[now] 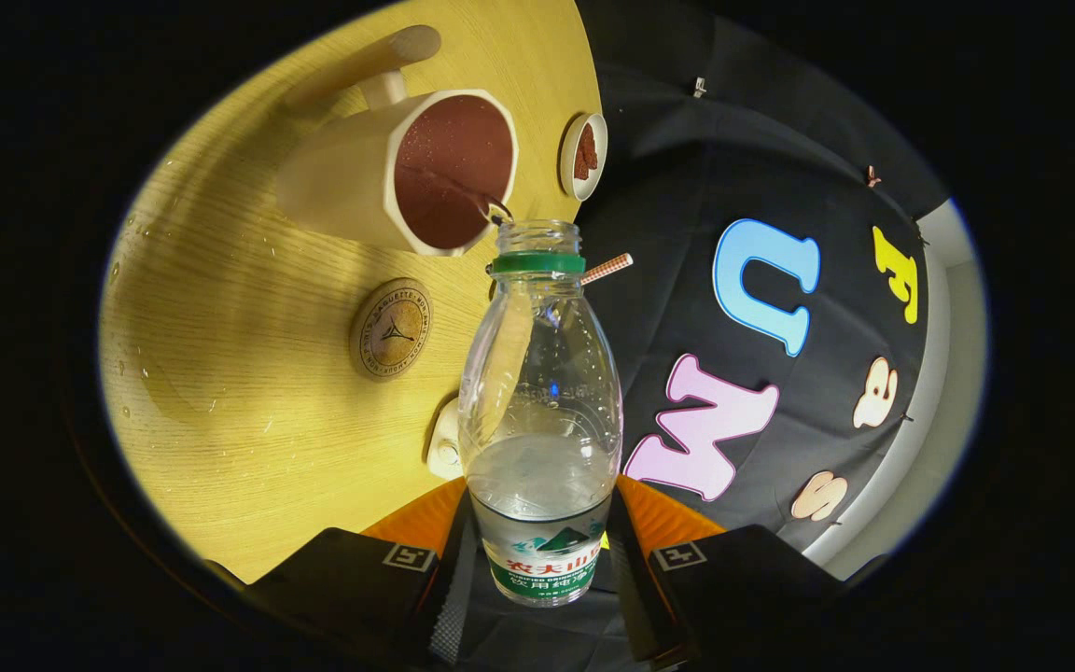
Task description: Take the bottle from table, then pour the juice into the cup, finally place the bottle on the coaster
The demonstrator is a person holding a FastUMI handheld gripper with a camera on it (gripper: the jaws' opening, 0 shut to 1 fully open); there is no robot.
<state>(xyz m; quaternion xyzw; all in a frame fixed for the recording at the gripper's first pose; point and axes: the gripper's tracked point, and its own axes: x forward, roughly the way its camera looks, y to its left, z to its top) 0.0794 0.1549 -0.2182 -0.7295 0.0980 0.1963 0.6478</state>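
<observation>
The gripper (542, 560) holds the bottle (539, 411) low on its body, both fingers (435, 569) pressed against the label band at the bottom centre of the frame. The bottle is clear plastic with a green neck ring and no cap, part full, and its open mouth sits right at the rim of the cup (425, 173) in the upper middle. A thin stream runs from the mouth onto the dark reddish inside of the cup. The cup is pale with a handle toward the top.

The wooden table (239, 373) fills the left half; its edge runs down the middle, just behind the bottle, with the dark booth wall (761, 168) to the right. The left part of the table is bare, with a few droplets near the far left. The round coaster (391, 329) lies left of the bottle's neck, apart from the cup. A small dish (584, 156) sits at the table edge right of the cup. A striped straw (607, 268) pokes out behind the neck ring. A small pale object (445, 439) lies beside the bottle's left flank.
</observation>
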